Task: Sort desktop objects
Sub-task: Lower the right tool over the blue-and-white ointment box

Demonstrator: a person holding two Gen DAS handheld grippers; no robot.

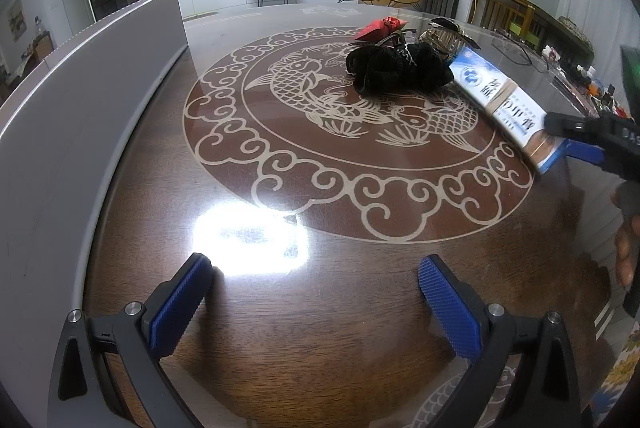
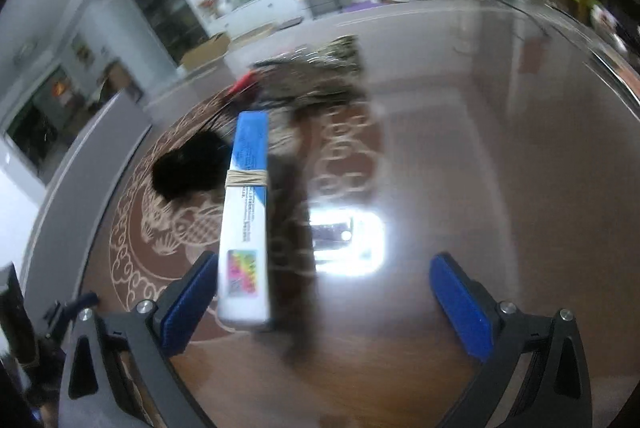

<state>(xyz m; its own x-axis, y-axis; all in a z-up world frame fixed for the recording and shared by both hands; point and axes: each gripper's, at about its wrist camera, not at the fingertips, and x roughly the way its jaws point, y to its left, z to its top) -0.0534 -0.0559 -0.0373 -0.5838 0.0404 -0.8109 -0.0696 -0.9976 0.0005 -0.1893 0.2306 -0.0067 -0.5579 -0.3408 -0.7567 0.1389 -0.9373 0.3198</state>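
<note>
**Box loose at the right tongs**

Gleaming under glass, the table (image 1: 320,308) bears a black heap (image 1: 396,70) at its middle. Right gripper (image 2: 328,304) jaws gape; the box (image 2: 244,228) only leans on one pad (image 2: 188,300), over the table, so it could topple. Left gripper (image 1: 316,308) is spread, holding nothing. Blur hides finer contact.

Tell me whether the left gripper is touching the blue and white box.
Apart. In the left wrist view, the left gripper hangs open over the table, while the blue and white box is far ahead to the right.
</note>
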